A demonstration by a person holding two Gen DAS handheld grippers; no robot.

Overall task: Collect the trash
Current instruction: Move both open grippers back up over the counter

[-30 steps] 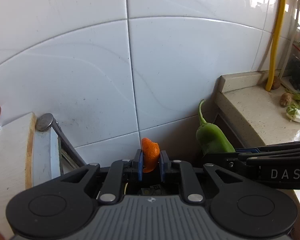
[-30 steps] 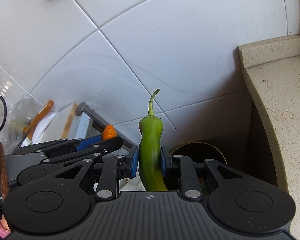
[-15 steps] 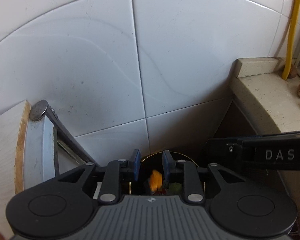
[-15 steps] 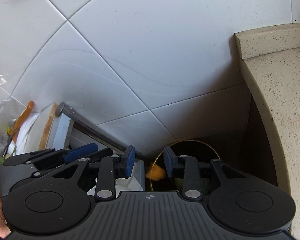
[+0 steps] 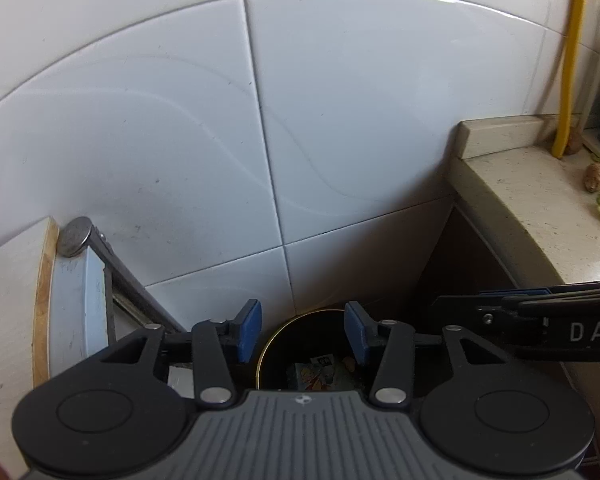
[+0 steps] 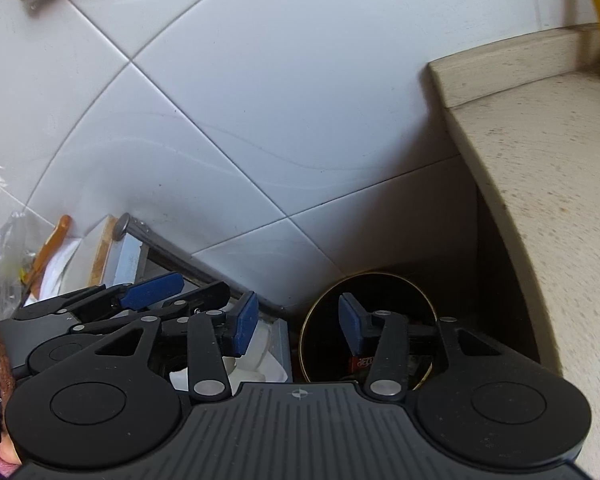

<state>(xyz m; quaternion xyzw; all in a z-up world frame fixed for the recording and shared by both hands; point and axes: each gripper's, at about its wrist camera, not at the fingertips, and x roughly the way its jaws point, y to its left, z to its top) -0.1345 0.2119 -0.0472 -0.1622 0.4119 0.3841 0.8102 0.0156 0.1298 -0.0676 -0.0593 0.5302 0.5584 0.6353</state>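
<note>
Both grippers hung spread and empty over the trash bin.

From the left wrist, the left gripper (image 5: pixel 303 332) stood with jaws wide apart above the dark, gold-rimmed trash bin (image 5: pixel 272 340), printed wrappers (image 5: pixel 314 374) lying inside; the worktop (image 5: pixel 540 208) edge ran right. From the right wrist, the right gripper (image 6: pixel 298 324) gaped likewise, holding nothing, the bin (image 6: pixel 392 280) below between tiled wall (image 6: pixel 300 120) and worktop (image 6: pixel 560 180).

White tiled wall (image 5: pixel 340 120); beige stone counter (image 6: pixel 540 160); yellow pipe (image 5: pixel 568 60).
</note>
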